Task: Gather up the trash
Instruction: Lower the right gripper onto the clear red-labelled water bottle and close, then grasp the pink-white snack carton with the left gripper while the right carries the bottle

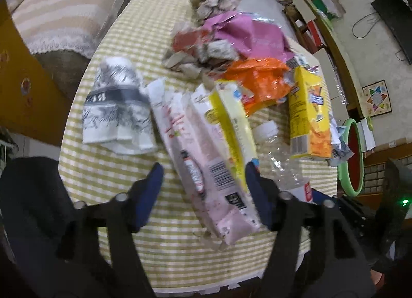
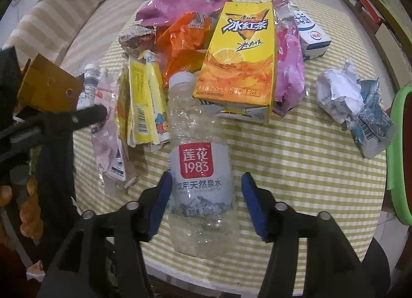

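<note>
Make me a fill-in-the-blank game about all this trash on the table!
1. The clear water bottle lies between the open fingers of the ____ gripper.
2. The iced tea carton is mostly ____ and orange.
3. The tablecloth has a green and white ____ pattern.
4. The left gripper is open around a crushed pink and yellow ____.

Missing words: right; yellow; checked; carton

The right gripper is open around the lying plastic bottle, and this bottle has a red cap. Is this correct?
Not quite: the cap is white, as the right wrist view shows. The rest holds: the right gripper is open around the lying plastic bottle.
</note>
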